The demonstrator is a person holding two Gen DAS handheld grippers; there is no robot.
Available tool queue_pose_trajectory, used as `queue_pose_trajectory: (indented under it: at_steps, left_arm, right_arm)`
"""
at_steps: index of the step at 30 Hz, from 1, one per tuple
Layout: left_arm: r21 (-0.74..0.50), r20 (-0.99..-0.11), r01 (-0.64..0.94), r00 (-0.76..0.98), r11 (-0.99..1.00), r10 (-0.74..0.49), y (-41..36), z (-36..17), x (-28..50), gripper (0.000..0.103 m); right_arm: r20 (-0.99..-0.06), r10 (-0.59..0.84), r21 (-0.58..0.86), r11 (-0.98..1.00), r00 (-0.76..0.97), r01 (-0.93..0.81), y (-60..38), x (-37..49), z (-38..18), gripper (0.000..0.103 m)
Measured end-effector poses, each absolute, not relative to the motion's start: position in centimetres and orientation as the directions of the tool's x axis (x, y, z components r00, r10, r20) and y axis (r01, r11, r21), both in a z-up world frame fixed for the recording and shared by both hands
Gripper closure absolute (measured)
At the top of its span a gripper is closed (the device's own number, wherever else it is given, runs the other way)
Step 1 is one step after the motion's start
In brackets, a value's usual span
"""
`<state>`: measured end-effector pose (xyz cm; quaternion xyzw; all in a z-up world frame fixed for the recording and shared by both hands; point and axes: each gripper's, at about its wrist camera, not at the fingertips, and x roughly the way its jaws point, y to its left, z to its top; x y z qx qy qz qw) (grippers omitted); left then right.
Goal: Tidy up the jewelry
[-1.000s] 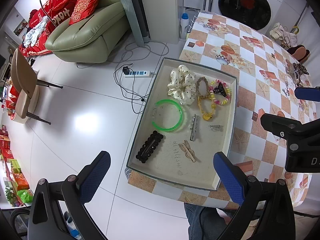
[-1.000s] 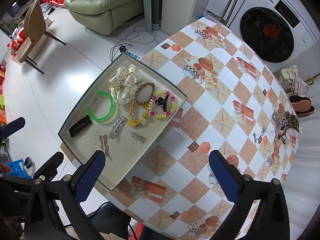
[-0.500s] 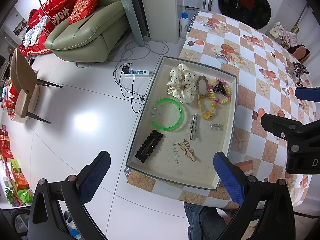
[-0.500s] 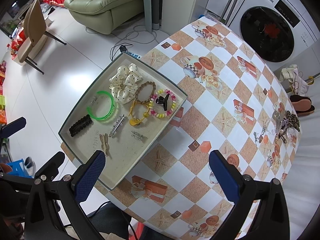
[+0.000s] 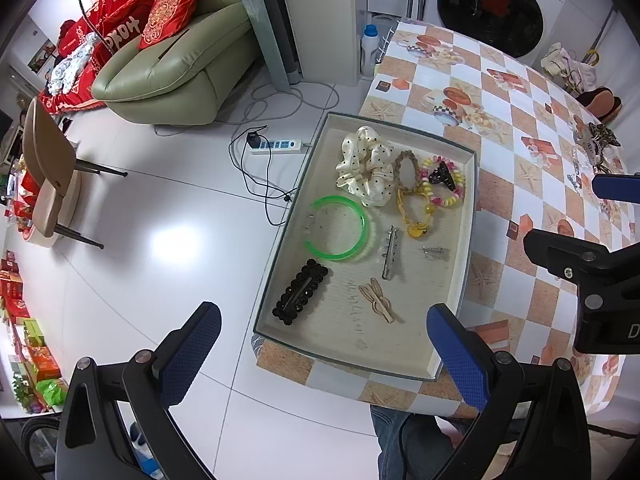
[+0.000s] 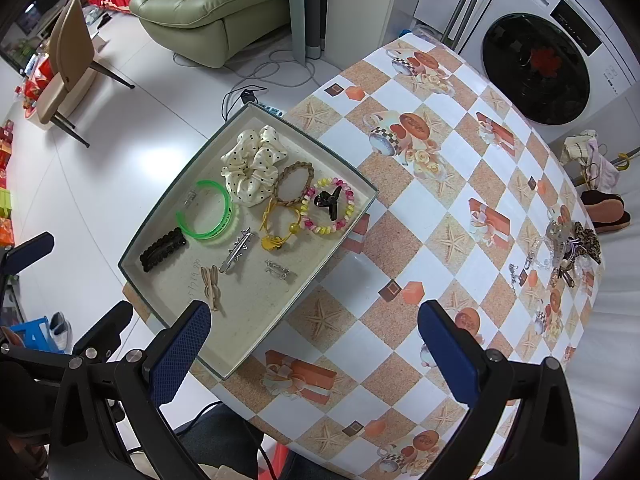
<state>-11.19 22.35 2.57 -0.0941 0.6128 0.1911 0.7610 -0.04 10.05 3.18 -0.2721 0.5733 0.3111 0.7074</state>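
Observation:
A shallow grey-rimmed tray (image 5: 467, 240) (image 6: 160, 216) lies at the table's left edge. In it are a polka-dot scrunchie (image 5: 366, 168) (image 6: 252, 170), a green bangle (image 5: 338, 230) (image 6: 208, 212), a black clip (image 5: 300, 294) (image 6: 162, 250), a beaded bracelet (image 5: 444, 186) (image 6: 328, 210), a silver barrette (image 5: 390, 252) (image 6: 236, 250) and a beige clip (image 5: 376, 300) (image 6: 210, 286). A pile of loose jewelry (image 6: 564, 248) (image 5: 592, 144) sits at the table's far right. My left gripper (image 5: 324, 344) and right gripper (image 6: 316, 340) both hang open and empty high above the table.
The table (image 6: 440, 208) wears a checkered orange and white cloth. A green sofa (image 5: 180, 68), a chair (image 5: 52, 176) and a power strip with cables (image 5: 276, 146) are on the white floor to the left. A washing machine (image 6: 536, 72) stands behind the table.

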Motion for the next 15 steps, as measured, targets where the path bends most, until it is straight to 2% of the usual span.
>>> queue_pose_trajectory:
  at_steps: [15]
  left_arm:
    - [0.106, -0.969, -0.412, 0.159, 0.905, 0.186, 22.84, 2.12, -10.96, 0.000]
  right_arm:
    - [-0.981, 0.129, -0.026, 0.659, 0.147, -0.752, 10.05, -0.14, 3.06, 0.000]
